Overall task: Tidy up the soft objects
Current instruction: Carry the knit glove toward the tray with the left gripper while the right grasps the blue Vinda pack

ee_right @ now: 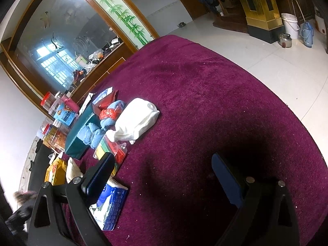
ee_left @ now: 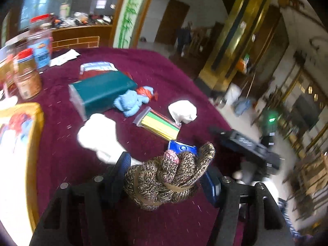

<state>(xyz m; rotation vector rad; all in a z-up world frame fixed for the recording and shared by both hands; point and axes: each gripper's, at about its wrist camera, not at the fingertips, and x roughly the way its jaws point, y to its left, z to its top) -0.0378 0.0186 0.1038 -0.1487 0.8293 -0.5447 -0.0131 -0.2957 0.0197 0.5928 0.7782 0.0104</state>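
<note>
My left gripper [ee_left: 166, 174] is shut on a knotted brown knitted sock bundle [ee_left: 166, 178] and holds it above the maroon tablecloth [ee_left: 61, 153]. A white cloth [ee_left: 98, 133] lies just ahead on the left. A light blue plush towel [ee_left: 131, 102] lies beside a teal box [ee_left: 102, 92]. A white knotted cloth [ee_left: 182, 110] lies further right; it also shows in the right wrist view [ee_right: 135, 123]. My right gripper [ee_right: 162, 176] is open and empty over the cloth; it shows in the left wrist view [ee_left: 246, 145] at the right.
Jars with red lids [ee_left: 26, 75] stand at the far left. A bag of coloured sticks [ee_left: 160, 125] and a blue tissue pack [ee_right: 110, 203] lie mid-table. A yellow-rimmed tray [ee_left: 30, 143] sits at the left. The table edge [ee_right: 287, 106] drops to tiled floor on the right.
</note>
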